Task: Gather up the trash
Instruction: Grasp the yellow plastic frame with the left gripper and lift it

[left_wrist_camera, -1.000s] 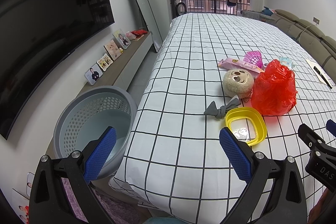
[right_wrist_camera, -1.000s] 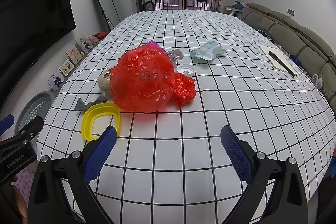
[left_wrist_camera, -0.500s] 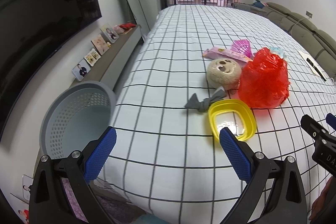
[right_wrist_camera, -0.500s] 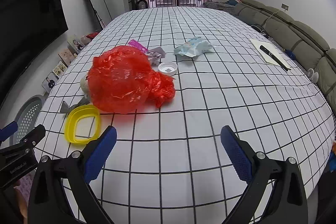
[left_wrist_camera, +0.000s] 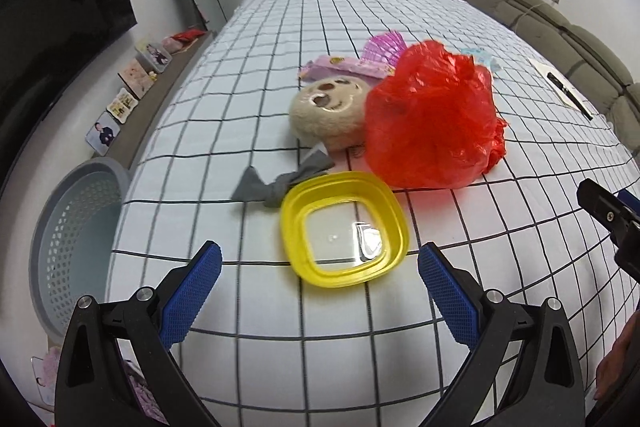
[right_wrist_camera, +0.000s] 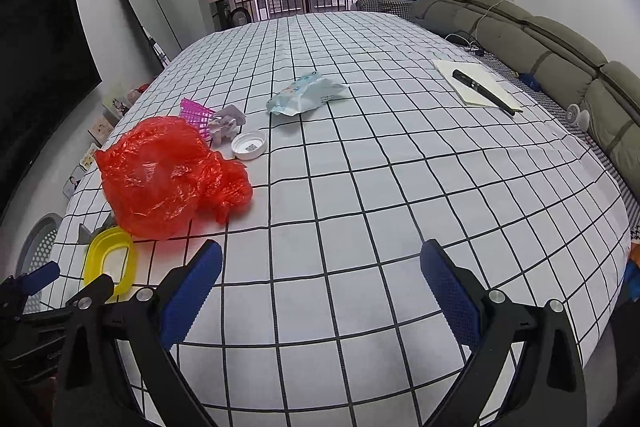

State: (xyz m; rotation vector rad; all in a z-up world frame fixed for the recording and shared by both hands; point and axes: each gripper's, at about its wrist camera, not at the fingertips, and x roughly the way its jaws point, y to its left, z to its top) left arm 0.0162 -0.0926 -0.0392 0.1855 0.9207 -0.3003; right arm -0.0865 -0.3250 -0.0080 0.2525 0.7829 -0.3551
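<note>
A crumpled red plastic bag (left_wrist_camera: 430, 119) (right_wrist_camera: 168, 171) lies on the checked bed cover (left_wrist_camera: 260, 39). In front of it rests a yellow-rimmed lid (left_wrist_camera: 344, 229) (right_wrist_camera: 108, 263), with a grey bow (left_wrist_camera: 276, 181) and a round beige plush (left_wrist_camera: 330, 113) beside it. Behind the bag are a pink wrapper (left_wrist_camera: 344, 67), a pink mesh piece (right_wrist_camera: 196, 115), a white cap (right_wrist_camera: 249, 145) and a pale blue packet (right_wrist_camera: 306, 99). My left gripper (left_wrist_camera: 318, 275) is open just short of the lid. My right gripper (right_wrist_camera: 320, 275) is open over bare cover, right of the bag.
A grey perforated basket (left_wrist_camera: 74, 243) stands on the floor at the bed's left corner. A notebook with a black pen (right_wrist_camera: 478, 87) lies at the right edge beside a grey sofa (right_wrist_camera: 552, 47). A low shelf with photo frames (left_wrist_camera: 128, 99) runs along the left wall.
The left gripper has swung right, away from the basket and closer to the yellow lid. The right gripper's view has also turned right, leaving the red bag further left. Both stayed open.
</note>
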